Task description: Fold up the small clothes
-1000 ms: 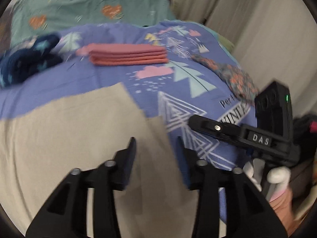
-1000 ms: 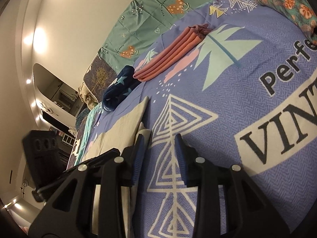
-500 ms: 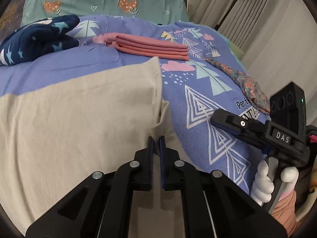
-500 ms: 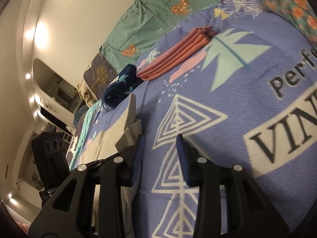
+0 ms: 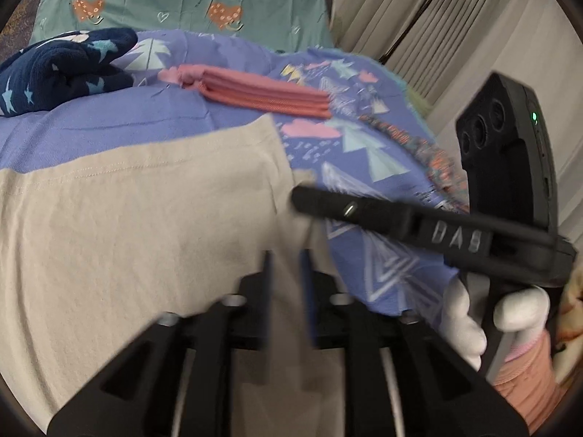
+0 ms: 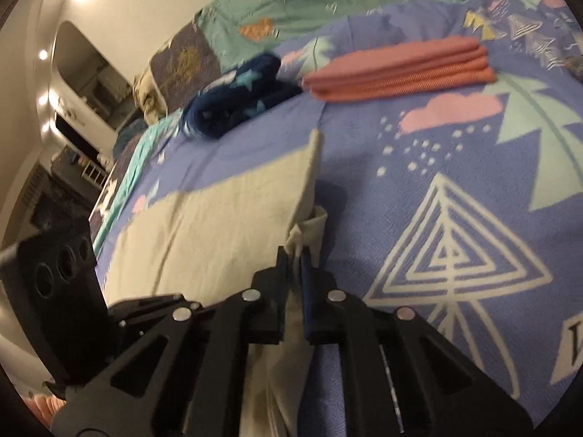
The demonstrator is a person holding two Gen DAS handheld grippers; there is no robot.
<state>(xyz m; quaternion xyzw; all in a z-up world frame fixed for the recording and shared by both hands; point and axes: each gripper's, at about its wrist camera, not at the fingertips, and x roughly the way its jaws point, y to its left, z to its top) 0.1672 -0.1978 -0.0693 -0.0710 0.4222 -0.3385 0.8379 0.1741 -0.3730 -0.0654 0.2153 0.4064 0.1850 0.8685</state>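
A beige garment (image 5: 138, 218) lies spread on the purple patterned bedspread (image 5: 153, 123); it also shows in the right wrist view (image 6: 218, 225). My left gripper (image 5: 286, 258) sits over its right edge, jaws slightly apart with beige cloth between them. My right gripper (image 6: 296, 255) is shut on a bunched fold of the same garment's edge. The right gripper also shows in the left wrist view (image 5: 400, 215), reaching in from the right, just beyond my left fingertips.
A folded pink garment (image 5: 262, 94) and a navy star-print garment (image 5: 62, 69) lie farther back on the bed. A floral cloth (image 5: 430, 153) lies at the right edge. A green heart-print sheet (image 5: 175, 3) is behind. Curtains hang at the right.
My right gripper moved left and shut on the garment's edge. My left gripper shut on the cloth half a second ago; now its jaws stand slightly apart and it is blurred.
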